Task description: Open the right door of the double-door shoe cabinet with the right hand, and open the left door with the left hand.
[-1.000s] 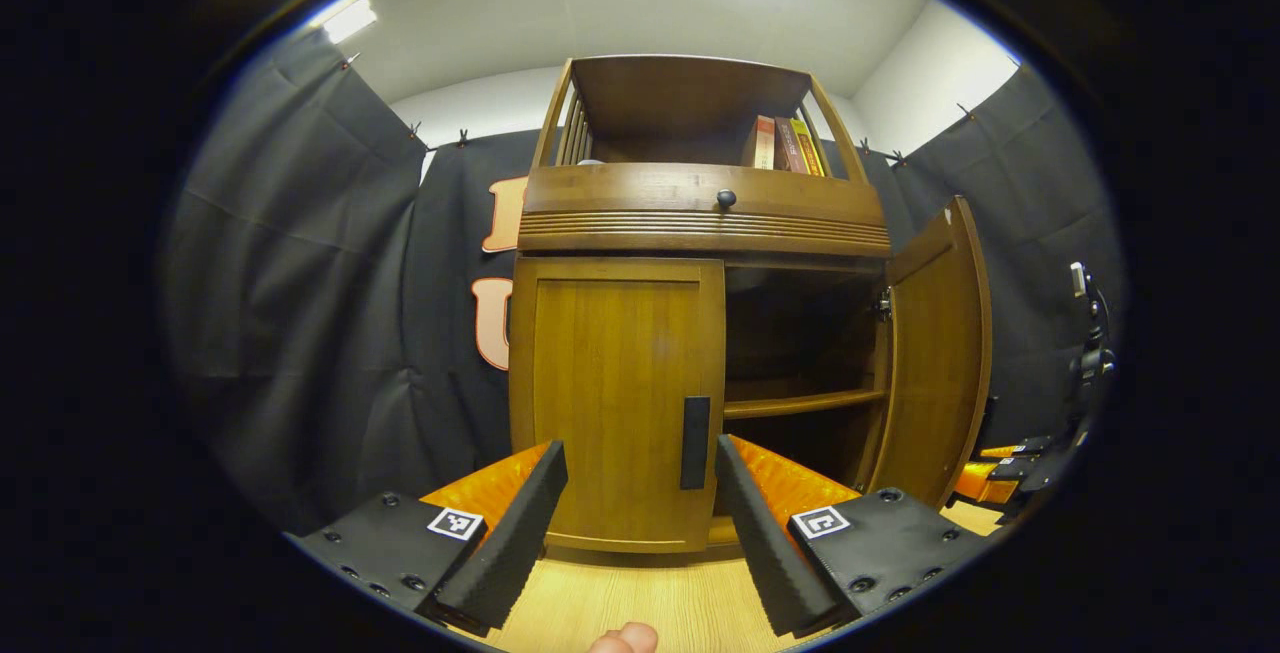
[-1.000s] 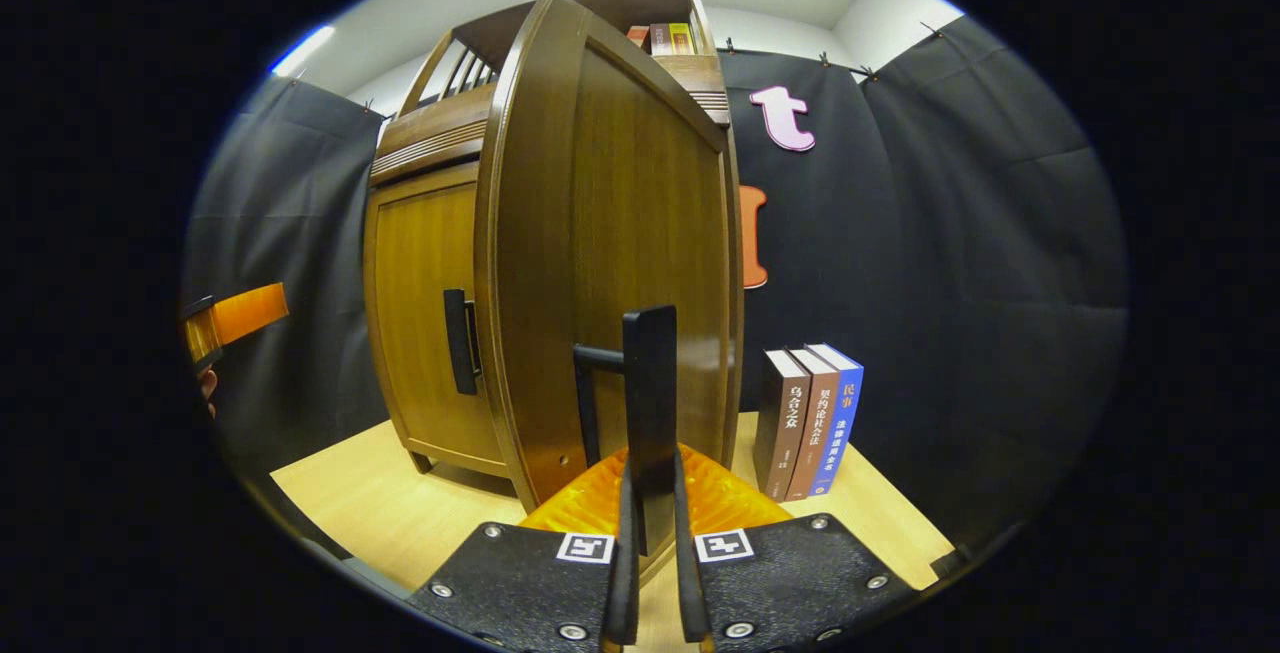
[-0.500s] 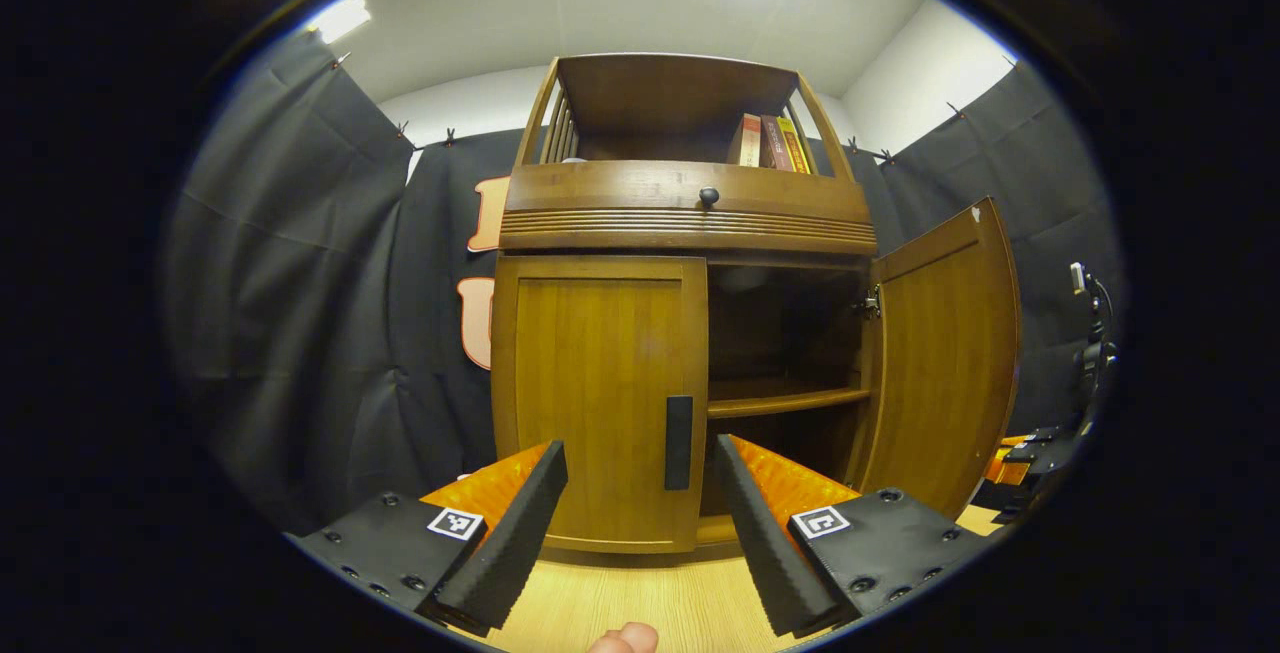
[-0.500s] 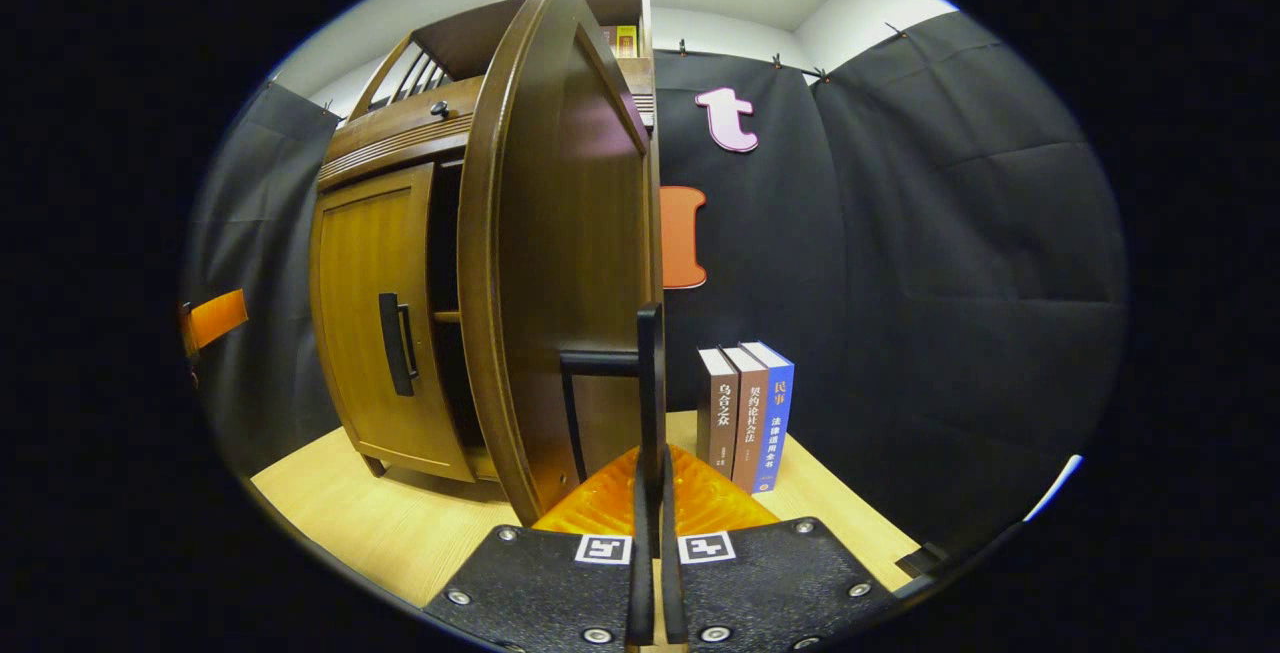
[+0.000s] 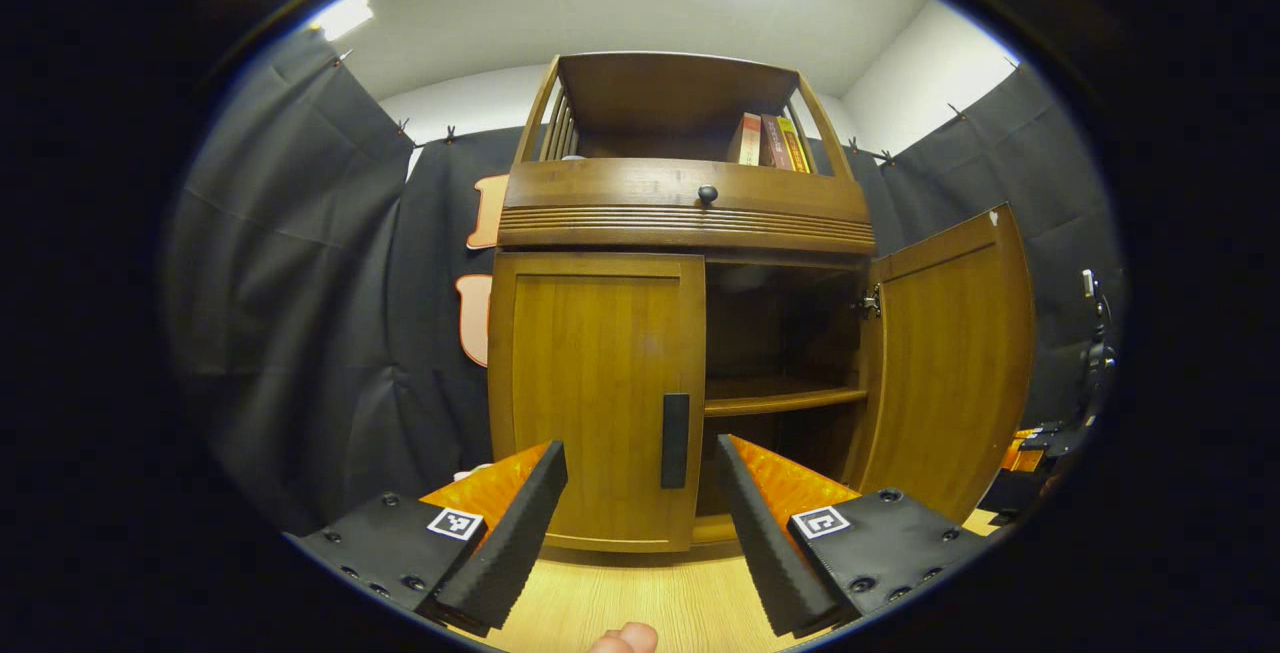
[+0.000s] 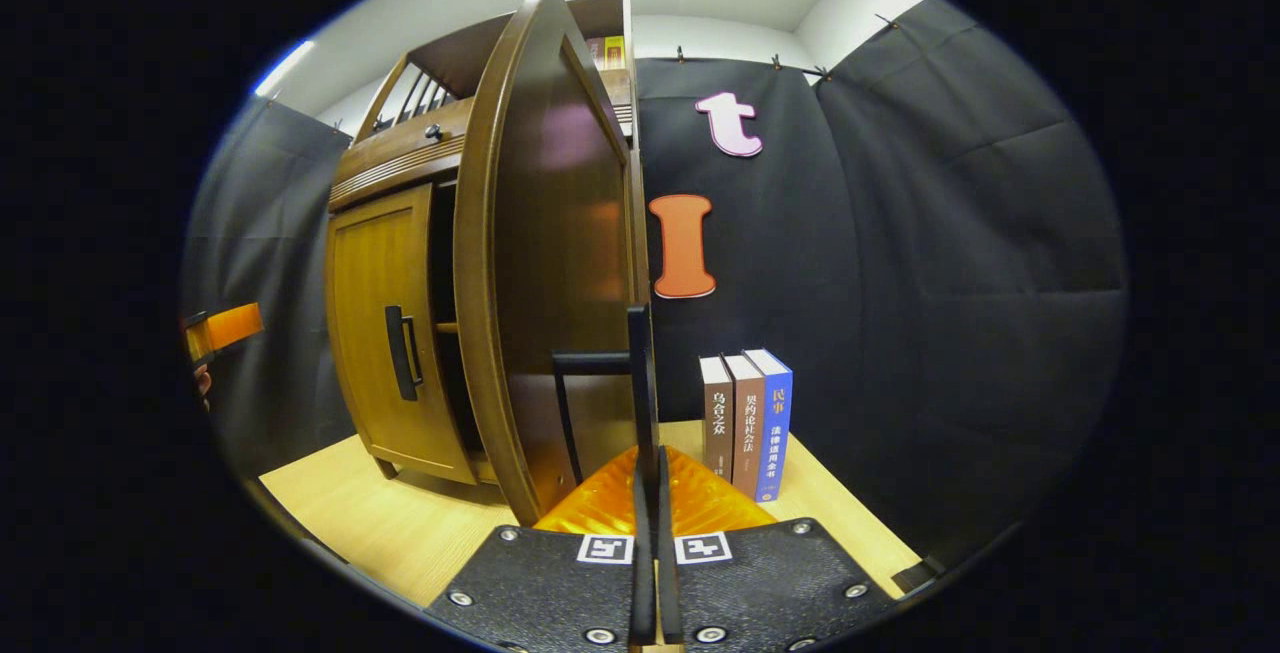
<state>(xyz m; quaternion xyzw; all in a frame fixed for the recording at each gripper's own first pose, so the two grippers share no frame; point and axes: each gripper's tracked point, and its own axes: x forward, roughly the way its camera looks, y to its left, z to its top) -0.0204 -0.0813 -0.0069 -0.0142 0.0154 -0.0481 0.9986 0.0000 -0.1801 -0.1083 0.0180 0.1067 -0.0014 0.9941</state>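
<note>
Step in hand: right door [image 5: 950,363] swung wide on cabinet [image 5: 690,213]; right gripper [image 6: 648,493] fingers closed on its handle [image 6: 637,383]. Left door [image 5: 595,393] shut. Left gripper [image 5: 640,513] fingers spread wide, short of left handle [image 5: 675,440], gripping nothing.

Next, my judgement: left fingers go forward around handle, close, pull.

Left gripper view gives open shelf [image 5: 785,398] inside; right gripper view gives books [image 6: 745,423] standing on desk [image 6: 400,523] beside cabinet.
</note>
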